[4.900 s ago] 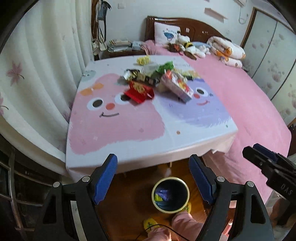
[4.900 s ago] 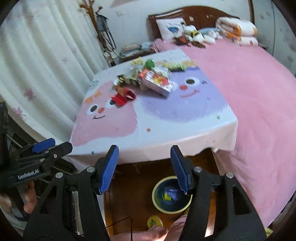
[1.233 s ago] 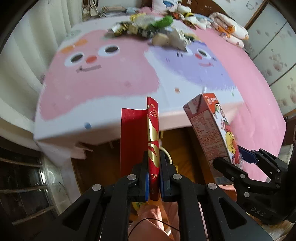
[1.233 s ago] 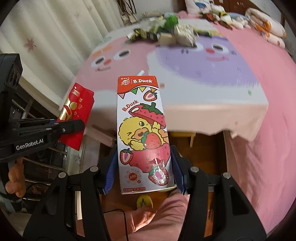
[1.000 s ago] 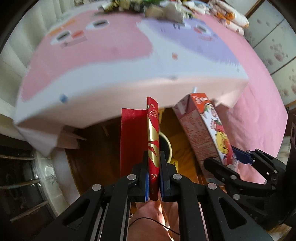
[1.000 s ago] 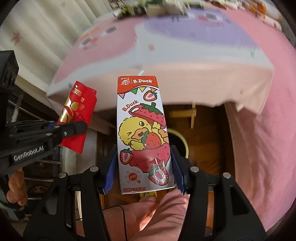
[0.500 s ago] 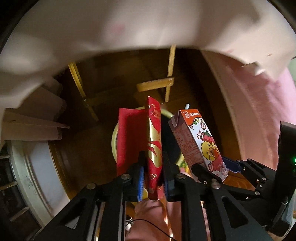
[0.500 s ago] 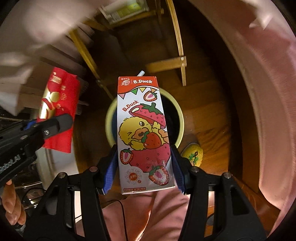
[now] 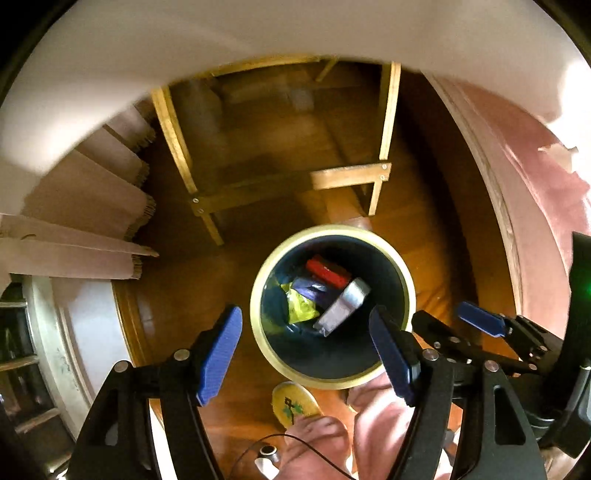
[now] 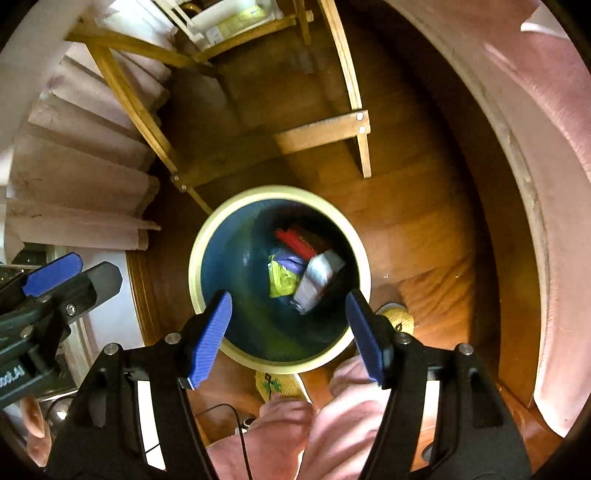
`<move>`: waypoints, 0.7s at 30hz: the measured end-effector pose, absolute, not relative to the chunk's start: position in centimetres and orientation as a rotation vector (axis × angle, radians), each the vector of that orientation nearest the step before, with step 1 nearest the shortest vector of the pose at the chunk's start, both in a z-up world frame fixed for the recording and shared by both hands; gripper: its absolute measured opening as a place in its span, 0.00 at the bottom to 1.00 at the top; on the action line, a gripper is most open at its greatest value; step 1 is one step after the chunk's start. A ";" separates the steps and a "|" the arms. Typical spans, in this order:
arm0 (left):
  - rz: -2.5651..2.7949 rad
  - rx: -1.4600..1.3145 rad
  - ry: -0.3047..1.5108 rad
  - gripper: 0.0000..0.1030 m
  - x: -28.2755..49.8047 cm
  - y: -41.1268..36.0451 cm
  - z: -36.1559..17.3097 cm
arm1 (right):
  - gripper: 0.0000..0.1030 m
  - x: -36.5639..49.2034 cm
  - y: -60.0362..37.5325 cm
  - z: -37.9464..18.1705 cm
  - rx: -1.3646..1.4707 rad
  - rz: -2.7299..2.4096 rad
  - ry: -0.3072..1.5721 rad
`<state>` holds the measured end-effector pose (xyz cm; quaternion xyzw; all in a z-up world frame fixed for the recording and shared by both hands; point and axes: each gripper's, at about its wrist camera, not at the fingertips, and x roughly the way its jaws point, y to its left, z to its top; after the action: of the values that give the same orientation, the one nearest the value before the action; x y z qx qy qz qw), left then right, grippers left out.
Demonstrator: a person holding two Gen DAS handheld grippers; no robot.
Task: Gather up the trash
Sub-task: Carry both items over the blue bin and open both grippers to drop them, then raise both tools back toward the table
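Only the right view shows the shelf (image 10: 229, 22); both grippers (image 9: 306, 354) (image 10: 288, 332), previously clamping envelope (image 9: 327, 271) and carton (image 9: 341, 308), now gape wide above the bin (image 9: 328, 380)

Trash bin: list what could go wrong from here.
1. The carton leans on end against the wall of the trash bin; later pieces may pile up on it and spill.
2. A foot in a yellow slipper touches the bin's base and could nudge it.
3. The left gripper and right gripper, both open, hang close together and may collide.
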<state>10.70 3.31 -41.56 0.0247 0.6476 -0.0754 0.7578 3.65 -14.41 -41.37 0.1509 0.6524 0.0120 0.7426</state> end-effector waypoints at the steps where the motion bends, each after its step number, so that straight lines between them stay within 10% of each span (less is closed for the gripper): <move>1: -0.161 0.052 1.404 0.70 10.6 3.5 -41.1 | 0.61 3.9 -14.5 -40.8 0.330 0.023 1.423; 21: -0.201 0.081 1.241 0.70 8.3 4.7 -18.7 | 0.62 2.7 -13.8 -18.7 0.368 0.040 1.230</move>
<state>8.32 4.69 -18.65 0.0377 0.5802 -0.0941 0.8081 2.68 -13.82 -18.73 0.1718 0.5738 0.0185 0.8006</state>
